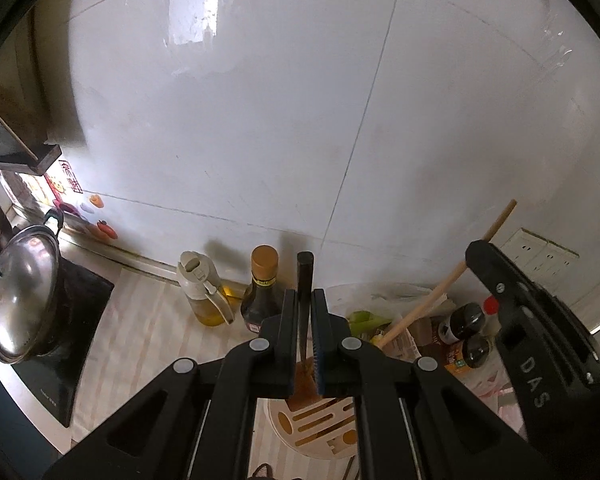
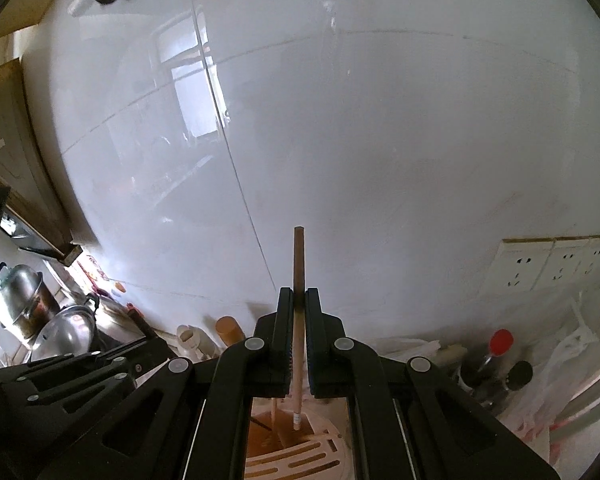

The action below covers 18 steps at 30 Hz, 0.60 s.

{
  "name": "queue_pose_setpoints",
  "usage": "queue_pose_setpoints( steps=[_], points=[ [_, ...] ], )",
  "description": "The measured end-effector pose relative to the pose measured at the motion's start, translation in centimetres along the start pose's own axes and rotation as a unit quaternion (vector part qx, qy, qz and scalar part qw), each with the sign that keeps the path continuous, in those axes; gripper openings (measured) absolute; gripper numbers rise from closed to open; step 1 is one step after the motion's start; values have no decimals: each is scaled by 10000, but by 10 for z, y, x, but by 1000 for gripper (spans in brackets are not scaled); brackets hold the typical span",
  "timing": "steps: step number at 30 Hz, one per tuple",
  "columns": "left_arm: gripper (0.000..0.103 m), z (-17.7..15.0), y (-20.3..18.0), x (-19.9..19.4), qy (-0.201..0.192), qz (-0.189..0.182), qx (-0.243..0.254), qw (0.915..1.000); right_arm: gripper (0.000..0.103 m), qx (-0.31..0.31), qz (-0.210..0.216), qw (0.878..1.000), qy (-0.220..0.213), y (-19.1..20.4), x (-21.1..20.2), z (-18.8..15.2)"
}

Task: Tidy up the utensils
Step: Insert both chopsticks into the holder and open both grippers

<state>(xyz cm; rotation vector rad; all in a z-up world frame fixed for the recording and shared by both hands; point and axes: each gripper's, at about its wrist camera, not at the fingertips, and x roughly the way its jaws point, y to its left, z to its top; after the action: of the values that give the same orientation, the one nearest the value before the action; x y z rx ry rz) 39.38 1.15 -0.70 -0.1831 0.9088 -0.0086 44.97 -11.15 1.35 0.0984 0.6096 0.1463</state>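
My left gripper (image 1: 304, 294) is shut on a dark chopstick (image 1: 305, 276) that stands upright between its pads. Its lower end blurs just above a round beige utensil holder (image 1: 320, 428) with slots in its top. My right gripper (image 2: 299, 292) is shut on a light wooden chopstick (image 2: 299, 260), also upright, with its lower tip at a brown opening of the utensil holder (image 2: 300, 456). In the left wrist view the right gripper (image 1: 480, 256) is on the right with the wooden chopstick (image 1: 452, 280) slanting through it. The left gripper (image 2: 148, 344) shows at lower left in the right wrist view.
An oil bottle (image 1: 204, 292) and a dark sauce bottle (image 1: 262, 288) stand against the white tiled wall. A pot with a steel lid (image 1: 20, 300) sits on a black cooktop (image 1: 76, 344) at left. Jars (image 1: 468, 332), plastic bags (image 2: 572, 344) and wall sockets (image 2: 556, 260) are at right.
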Motion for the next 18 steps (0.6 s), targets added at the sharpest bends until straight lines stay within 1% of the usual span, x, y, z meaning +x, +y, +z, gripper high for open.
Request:
queue_pose_setpoints(
  steps=[8, 14, 16, 18],
  points=[
    [4, 0, 6, 7, 45, -45, -27, 10000, 6, 4, 75, 9999, 152, 4, 18, -7],
    [6, 2, 6, 7, 114, -265, -99, 9995, 6, 17, 241, 9988, 429, 1, 32, -10],
    [10, 3, 6, 4, 119, -281, -115, 9995, 8, 39, 306, 9979, 567, -1, 36, -11],
    [26, 4, 8, 1, 79, -266, -160, 9995, 25, 74, 323, 9976, 611, -2, 35, -13]
  ],
)
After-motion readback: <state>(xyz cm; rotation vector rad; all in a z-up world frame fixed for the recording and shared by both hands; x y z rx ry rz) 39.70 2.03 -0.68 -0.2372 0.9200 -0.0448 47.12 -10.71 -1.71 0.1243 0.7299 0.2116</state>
